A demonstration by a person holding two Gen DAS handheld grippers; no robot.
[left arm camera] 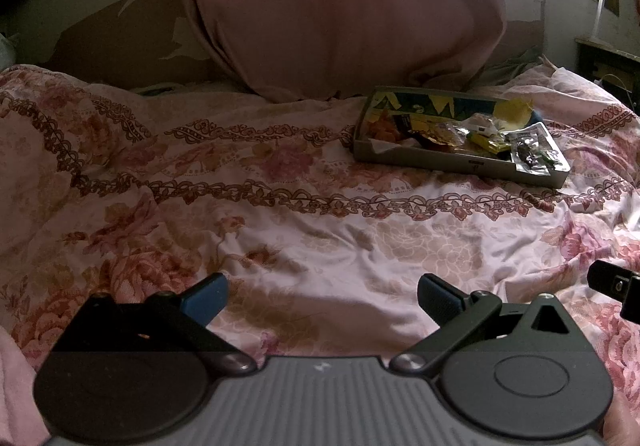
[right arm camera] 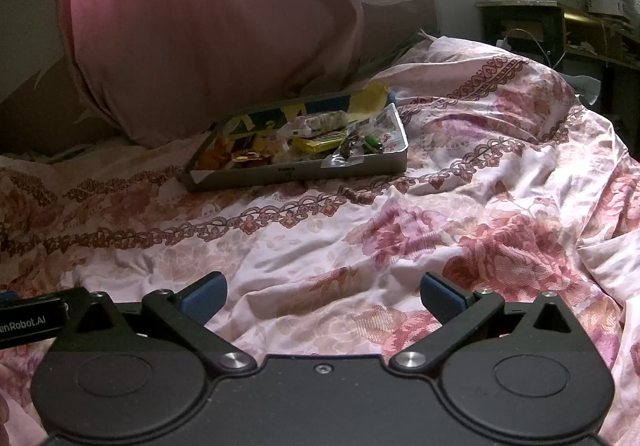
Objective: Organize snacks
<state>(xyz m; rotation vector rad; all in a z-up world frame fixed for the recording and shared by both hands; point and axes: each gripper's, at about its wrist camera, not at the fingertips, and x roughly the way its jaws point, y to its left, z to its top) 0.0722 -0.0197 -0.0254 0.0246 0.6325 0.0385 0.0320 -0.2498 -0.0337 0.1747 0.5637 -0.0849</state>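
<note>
The left gripper [left arm camera: 322, 296] hung low over the quilt [left arm camera: 280, 230], its blue-padded fingers [left arm camera: 206, 300] spread wide with nothing between them. Past it, in the left wrist view, a big pink pillow [left arm camera: 344, 6] leaned against the wall at the back of the bed. To the right of that and in front of it sat the tray [left arm camera: 420, 160], resting on the quilt, well apart from both grippers. It was heaped with snack packets [left arm camera: 448, 134]: orange ones at its left end, a yellow packet [left arm camera: 490, 144] near the middle, and a clear pouch [left arm camera: 534, 154] with dark contents lying over its right front rim. At the far right edge of that view a black part of the other tool showed.

The right gripper [right arm camera: 322, 296] also hung low over the quilt [right arm camera: 400, 246], fingers [right arm camera: 442, 300] spread and empty. From its camera the tray [right arm camera: 304, 172] lay ahead and a little left, tilted on the rumpled cloth, with the pillow [right arm camera: 200, 26] behind it. A pale bar in a clear wrapper [right arm camera: 324, 120] lay on top of the heap, the yellow packet [right arm camera: 320, 142] just in front of it, and the pouch [right arm camera: 352, 148] with a green piece inside towards the right front corner. Farther right, beyond the bed, stood a dark desk [right arm camera: 540, 22].
</note>
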